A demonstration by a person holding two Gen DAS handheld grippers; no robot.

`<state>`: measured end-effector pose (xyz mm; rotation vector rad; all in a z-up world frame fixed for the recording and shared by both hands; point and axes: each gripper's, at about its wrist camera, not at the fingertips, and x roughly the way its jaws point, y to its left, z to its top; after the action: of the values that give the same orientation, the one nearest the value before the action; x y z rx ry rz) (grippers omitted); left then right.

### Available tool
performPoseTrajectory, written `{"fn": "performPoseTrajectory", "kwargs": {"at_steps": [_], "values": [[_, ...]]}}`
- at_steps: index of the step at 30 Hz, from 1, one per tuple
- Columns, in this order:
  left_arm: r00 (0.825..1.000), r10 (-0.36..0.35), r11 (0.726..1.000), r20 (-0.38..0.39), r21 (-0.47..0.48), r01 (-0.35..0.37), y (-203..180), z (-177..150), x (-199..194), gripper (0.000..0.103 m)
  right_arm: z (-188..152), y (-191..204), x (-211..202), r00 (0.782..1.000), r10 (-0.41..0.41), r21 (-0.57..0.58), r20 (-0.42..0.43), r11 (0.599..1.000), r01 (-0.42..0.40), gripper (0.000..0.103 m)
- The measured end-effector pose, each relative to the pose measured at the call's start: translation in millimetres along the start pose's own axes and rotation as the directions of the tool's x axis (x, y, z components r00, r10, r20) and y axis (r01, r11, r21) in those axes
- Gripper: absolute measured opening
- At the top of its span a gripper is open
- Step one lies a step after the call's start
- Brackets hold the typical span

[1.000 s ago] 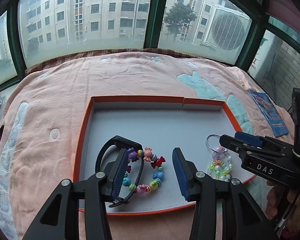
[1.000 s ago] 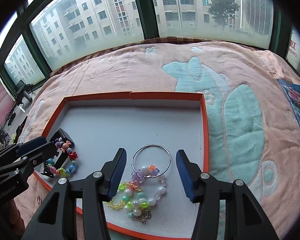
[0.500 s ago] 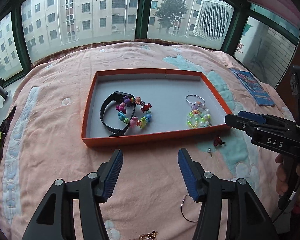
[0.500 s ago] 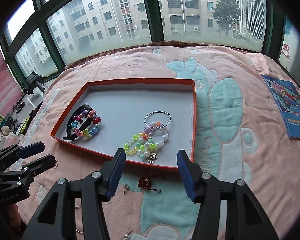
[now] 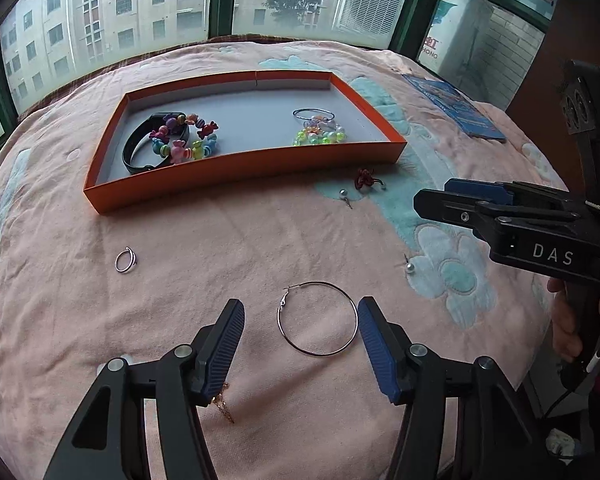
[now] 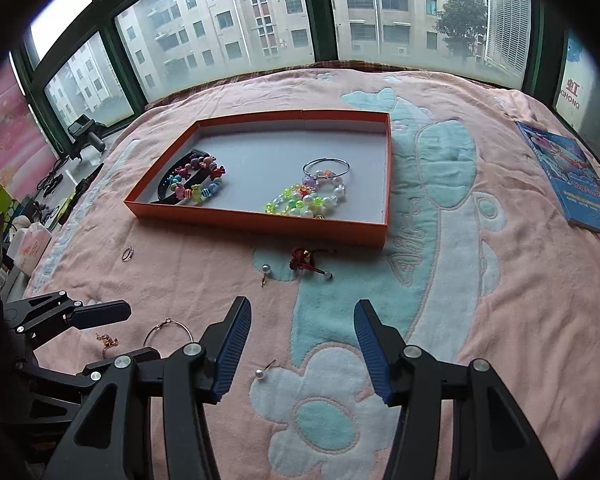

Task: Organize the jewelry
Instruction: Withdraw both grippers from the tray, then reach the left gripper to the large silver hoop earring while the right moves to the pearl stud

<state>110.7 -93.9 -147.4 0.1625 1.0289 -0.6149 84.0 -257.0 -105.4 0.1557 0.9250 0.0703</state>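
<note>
Both claws have drawn back from the orange tray [image 5: 236,172] since 1 second ago, when each hovered over its bracelets. Now the left claw [image 5: 300,344] hangs low over the pink bedspread [image 5: 220,240] with its jaws wide apart, bracketing the large hoop earring [image 5: 317,319] without touching it, probably lined up as the next pick. Also spread wide and empty, the right claw [image 6: 300,344] sits above a pearl stud [image 6: 261,375]. Sorted bracelets [image 5: 184,140] lie inside the tray; a ring [image 5: 125,260], a red knot charm [image 5: 363,178] and a gold chain [image 5: 222,404] lie loose on the bed.
</note>
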Motion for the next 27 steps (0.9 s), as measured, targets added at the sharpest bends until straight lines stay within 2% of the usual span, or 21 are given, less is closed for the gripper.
{"fn": "performPoseTrajectory", "kwargs": {"at_steps": [11, 18, 27], "values": [[1.000, 0.022, 0.999, -0.021, 0.023, -0.021, -8.6, 0.1, 18.9, 0.063, -33.1, -5.7, 5.7, 0.996, 0.054, -0.018, -0.066, 0.998, -0.055, 0.059], [0.999, 0.043, 0.999, -0.012, 0.034, -0.042, -9.8, 1.3, 22.4, 0.062, -34.8, -7.1, 8.3, 0.990, 0.118, -0.024, -0.074, 0.992, -0.121, 0.059], [0.998, 0.063, 0.997, 0.002, 0.035, -0.063, -2.3, 2.7, 20.3, 0.045, -37.4, 4.7, 8.0, 0.981, 0.175, -0.061, -0.085, 0.982, -0.180, 0.058]]}}
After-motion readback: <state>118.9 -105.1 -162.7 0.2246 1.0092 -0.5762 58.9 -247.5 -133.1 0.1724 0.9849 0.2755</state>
